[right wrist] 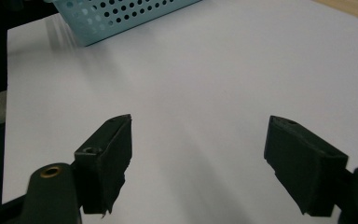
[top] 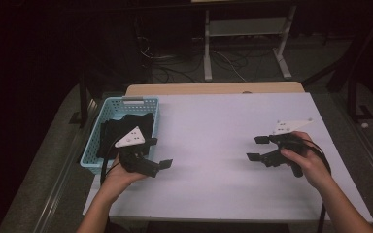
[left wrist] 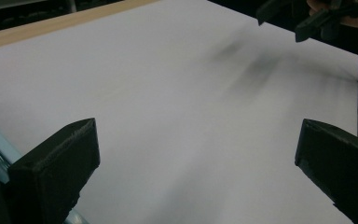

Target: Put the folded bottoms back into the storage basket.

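Blue basket with dark, perhaps cloth, contents beside left gripper.

High view: fixed above the person's side, looking forward and down over the whole white rectangular table top, far enough to take in the floor beyond. Left gripper view: low, close to the surface, facing across the table toward the right gripper at its far edge. Right gripper view: likewise low and close, facing the light-blue perforated plastic basket. All three share the white top; basket also in high view.
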